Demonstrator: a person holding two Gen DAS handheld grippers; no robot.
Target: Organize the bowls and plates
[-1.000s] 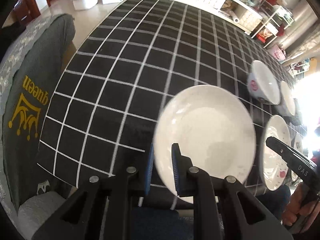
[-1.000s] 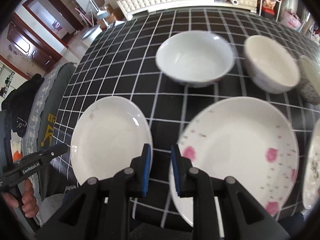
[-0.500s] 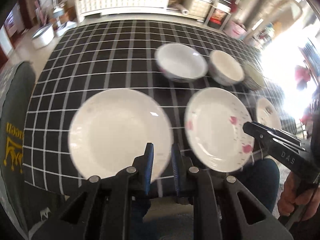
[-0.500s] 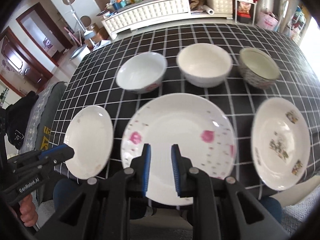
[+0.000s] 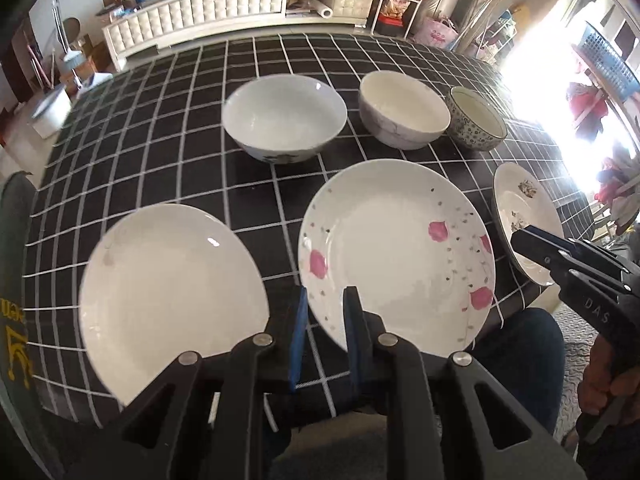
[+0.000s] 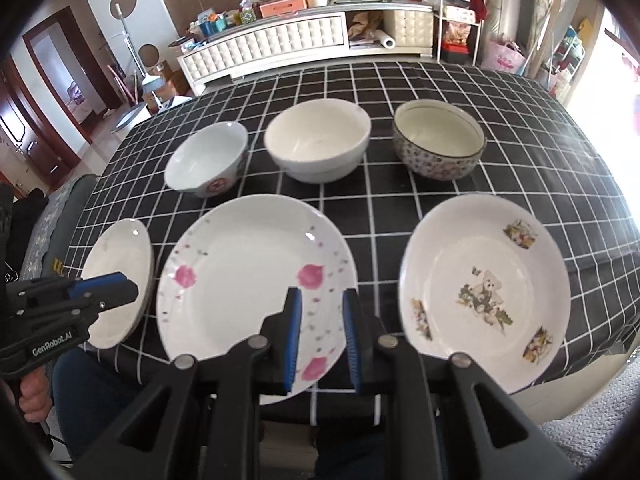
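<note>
Three plates lie along the table's near edge: a plain white plate, a pink-flowered plate and a bear-picture plate. Behind them stand three bowls: a white bowl with a red mark, a cream bowl and a patterned bowl. My left gripper is open and empty, above the gap between the plain and flowered plates. My right gripper is open and empty over the flowered plate's near rim.
The table has a black cloth with white grid lines. A dark chair cover with yellow print is at the table's left. A white cabinet stands behind the table. The person's legs are under the near edge.
Both grippers have drawn back and swung to face the table squarely, so all plates and bowls have come into view. Nothing on the table has moved.
</note>
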